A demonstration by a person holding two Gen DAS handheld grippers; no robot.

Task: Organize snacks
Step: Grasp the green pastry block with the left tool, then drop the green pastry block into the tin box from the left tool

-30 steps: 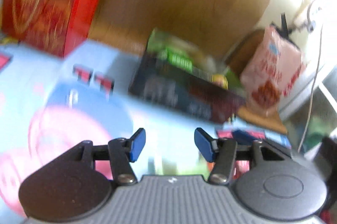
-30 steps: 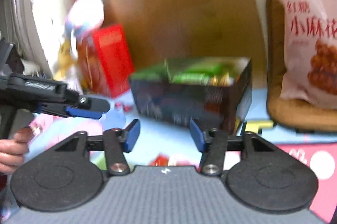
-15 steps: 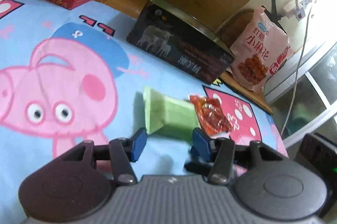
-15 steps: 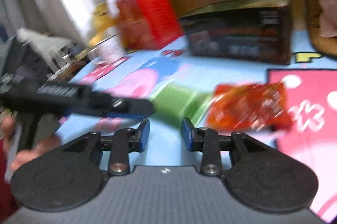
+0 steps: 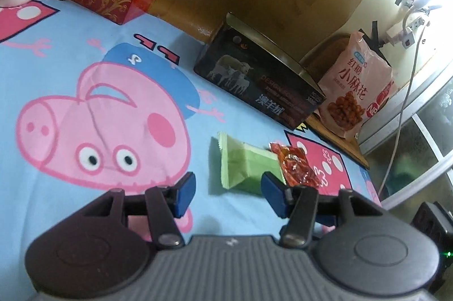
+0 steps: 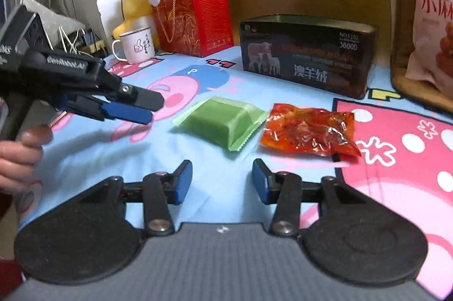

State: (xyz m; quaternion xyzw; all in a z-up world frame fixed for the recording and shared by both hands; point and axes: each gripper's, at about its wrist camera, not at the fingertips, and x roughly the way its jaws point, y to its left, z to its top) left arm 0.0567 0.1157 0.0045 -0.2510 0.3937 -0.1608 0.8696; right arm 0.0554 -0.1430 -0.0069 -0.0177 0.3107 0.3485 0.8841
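Green snack packet and red snack packet lie flat, just beside each other, on the cartoon-print sheet before the open dark box, probably their destination. Left gripper and right gripper, jaws opening and empty, approach.

Green snack pack; orange-red clear pack at its 3 o'clock. Sheet: lt blue w/ pink cartoon pig (blue cap). Box at 12: black, white sheep pic. Red gift box, gold swirls. Blue finger pads.
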